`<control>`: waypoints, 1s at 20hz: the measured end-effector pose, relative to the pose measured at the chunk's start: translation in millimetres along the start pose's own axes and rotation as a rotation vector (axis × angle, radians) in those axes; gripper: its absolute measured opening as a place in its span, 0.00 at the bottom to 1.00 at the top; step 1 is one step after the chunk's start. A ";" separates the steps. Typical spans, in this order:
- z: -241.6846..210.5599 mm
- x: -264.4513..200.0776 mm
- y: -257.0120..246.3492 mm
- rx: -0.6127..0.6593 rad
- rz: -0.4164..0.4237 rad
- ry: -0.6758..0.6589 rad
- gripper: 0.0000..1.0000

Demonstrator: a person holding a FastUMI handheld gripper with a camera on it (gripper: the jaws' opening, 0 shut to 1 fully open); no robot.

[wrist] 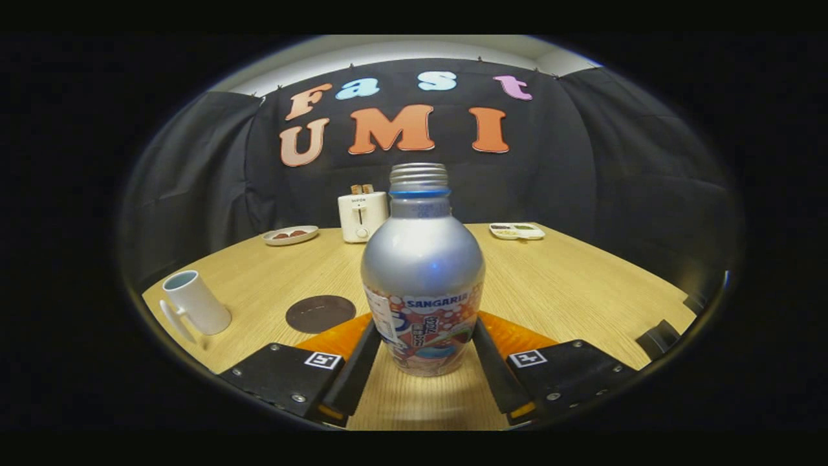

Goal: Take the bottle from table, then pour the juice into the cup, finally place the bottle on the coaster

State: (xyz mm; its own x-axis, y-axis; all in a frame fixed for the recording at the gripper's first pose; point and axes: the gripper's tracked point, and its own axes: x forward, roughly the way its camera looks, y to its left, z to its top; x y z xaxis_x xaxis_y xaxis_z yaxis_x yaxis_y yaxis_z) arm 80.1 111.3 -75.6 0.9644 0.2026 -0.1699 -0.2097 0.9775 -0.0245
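A silver aluminium bottle with a printed label and an uncapped threaded neck stands upright between my fingers. My gripper is shut on it: both fingers press on the lower, labelled part of its body. The bottle's base sits at or just above the wooden table; I cannot tell which. A white cup with a handle stands to the left, ahead of the left finger. A dark round coaster lies flat between the cup and the bottle, just beyond the left finger.
At the table's far side stand a white toaster with bread in it, a small plate with food to its left, and a white compartment tray to the right. Black cloth closes the booth behind.
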 end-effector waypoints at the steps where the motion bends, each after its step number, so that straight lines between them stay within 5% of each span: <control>1: 0.0 -0.1 -0.1 -0.006 -0.003 0.002 0.78; 20: 42.6 -40.8 39.8 -0.361 -0.073 -0.073 0.78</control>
State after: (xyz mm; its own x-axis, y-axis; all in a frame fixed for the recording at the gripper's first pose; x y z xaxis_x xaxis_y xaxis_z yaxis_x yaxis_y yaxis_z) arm 39.2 144.4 -27.7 0.9851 0.1494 -0.0846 -0.1706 0.9083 -0.3820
